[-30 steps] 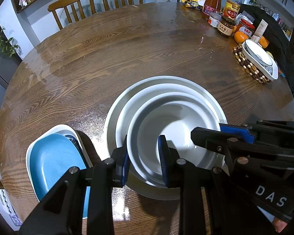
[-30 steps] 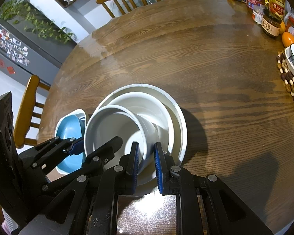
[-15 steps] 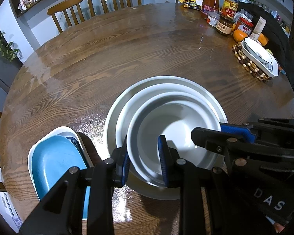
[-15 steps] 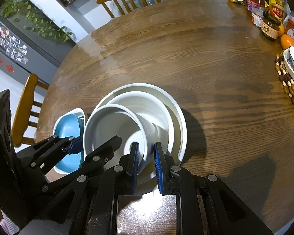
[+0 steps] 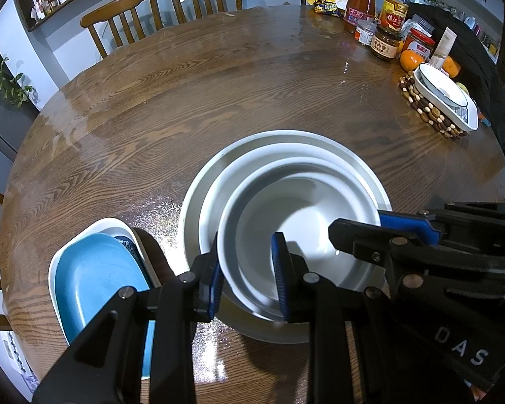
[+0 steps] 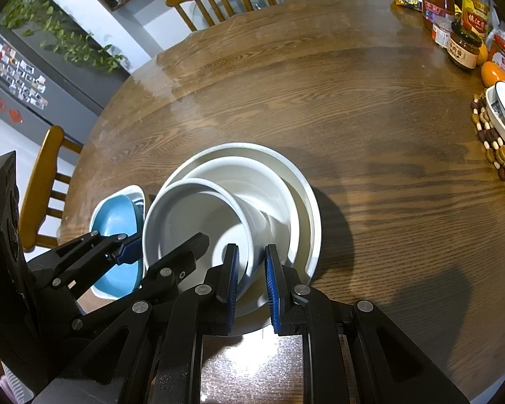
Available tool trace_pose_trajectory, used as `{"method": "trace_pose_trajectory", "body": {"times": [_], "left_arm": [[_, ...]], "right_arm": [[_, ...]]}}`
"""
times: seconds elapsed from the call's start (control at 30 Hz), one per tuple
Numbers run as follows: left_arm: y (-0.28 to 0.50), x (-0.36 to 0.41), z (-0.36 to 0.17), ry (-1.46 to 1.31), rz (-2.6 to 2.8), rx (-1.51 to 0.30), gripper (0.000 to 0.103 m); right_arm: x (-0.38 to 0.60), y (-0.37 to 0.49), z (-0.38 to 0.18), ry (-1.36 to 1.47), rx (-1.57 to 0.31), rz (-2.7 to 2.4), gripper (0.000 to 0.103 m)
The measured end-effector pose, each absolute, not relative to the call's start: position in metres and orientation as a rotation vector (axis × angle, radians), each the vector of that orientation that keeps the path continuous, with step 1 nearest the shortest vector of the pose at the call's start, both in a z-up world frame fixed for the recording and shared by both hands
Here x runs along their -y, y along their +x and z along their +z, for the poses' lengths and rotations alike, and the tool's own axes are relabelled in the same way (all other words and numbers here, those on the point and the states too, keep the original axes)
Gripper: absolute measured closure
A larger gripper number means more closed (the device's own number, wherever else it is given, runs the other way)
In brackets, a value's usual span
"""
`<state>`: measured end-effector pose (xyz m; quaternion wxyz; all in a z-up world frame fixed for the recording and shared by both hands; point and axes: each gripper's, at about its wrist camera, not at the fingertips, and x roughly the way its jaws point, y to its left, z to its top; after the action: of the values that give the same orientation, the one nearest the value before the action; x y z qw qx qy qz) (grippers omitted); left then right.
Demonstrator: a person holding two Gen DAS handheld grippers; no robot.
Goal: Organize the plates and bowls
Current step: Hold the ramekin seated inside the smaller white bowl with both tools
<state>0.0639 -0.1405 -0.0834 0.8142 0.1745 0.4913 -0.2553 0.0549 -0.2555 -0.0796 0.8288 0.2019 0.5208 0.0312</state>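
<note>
On the round wooden table (image 5: 192, 107), a wide white plate (image 5: 360, 168) carries a shallower dish (image 5: 239, 175) and a tilted white bowl (image 5: 296, 215). Beside the plate sits a blue dish (image 5: 94, 279). The left gripper (image 5: 247, 271) and the right gripper (image 6: 250, 279), both narrowly parted, each straddle the bowl's rim; whether they pinch it is unclear.
</note>
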Motion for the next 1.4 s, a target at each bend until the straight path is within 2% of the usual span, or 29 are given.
{"method": "trace_pose_trajectory", "body": {"times": [1.4], "left_arm": [[0.0622, 0.1386, -0.0833, 0.362, -0.548, -1.051, 0.075]], "right_arm": [[0.2553, 0.0535, -0.0772, 0.435, -1.105, 0.063, 0.086]]}}
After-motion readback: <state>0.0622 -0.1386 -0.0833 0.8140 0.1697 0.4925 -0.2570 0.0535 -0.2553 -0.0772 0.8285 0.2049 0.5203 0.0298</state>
